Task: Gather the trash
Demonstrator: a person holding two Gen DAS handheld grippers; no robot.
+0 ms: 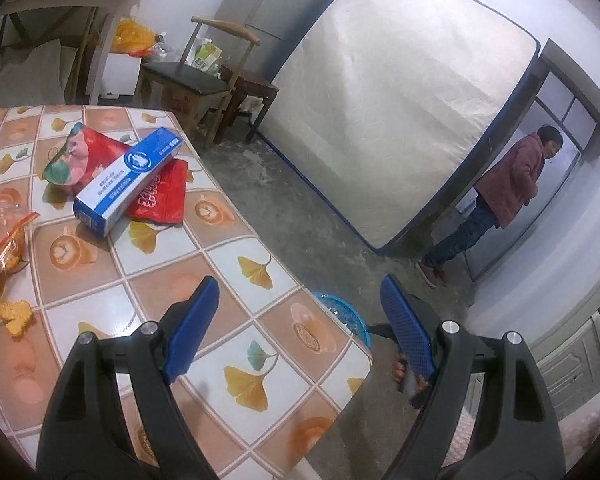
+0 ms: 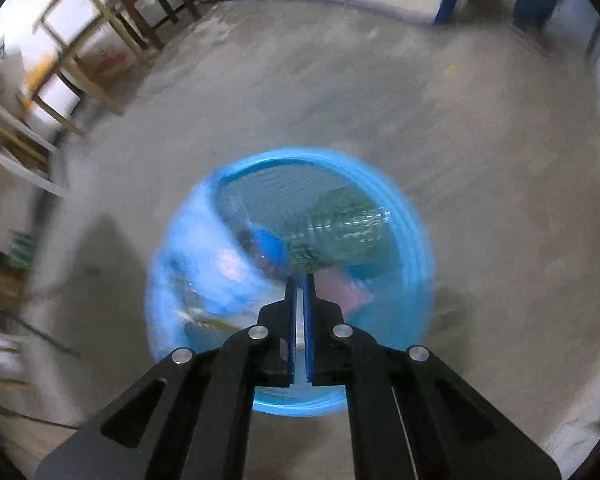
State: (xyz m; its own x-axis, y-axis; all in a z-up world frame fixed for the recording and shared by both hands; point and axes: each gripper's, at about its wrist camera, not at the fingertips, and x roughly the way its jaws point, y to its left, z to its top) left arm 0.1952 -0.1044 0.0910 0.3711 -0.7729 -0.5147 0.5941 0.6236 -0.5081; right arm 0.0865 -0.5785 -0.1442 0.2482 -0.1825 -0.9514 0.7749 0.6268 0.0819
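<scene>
From the left wrist camera, the left gripper point(image 1: 296, 304) hangs over the near corner of a table covered in a checked oilcloth point(image 1: 100, 264) printed with coffee cups and yellow ginkgo leaves. Its blue-padded fingers stand wide apart with nothing between them.

Farther back on the table lies a blue and white carton point(image 1: 126, 182), resting on top of red snack bags point(image 1: 160, 196). A clear plastic wrapper with red and orange print point(image 1: 0, 232) sits at the left edge of the table, and a small biscuit piece point(image 1: 16, 314) lies near it.

Past the table's near corner, part of a blue waste basket point(image 1: 346, 316) shows on the concrete floor point(image 1: 300, 216). A mattress point(image 1: 400, 100) leans on the wall beyond, with a wooden chair point(image 1: 192, 76) to its left and a person in a red jacket point(image 1: 512, 184) standing at a doorway on the right.

The right wrist camera looks steeply down, with blur. The right gripper point(image 2: 299, 284) is pinched closed and empty above the basket, which holds rubbish, including a clear plastic bottle point(image 2: 340, 224).
</scene>
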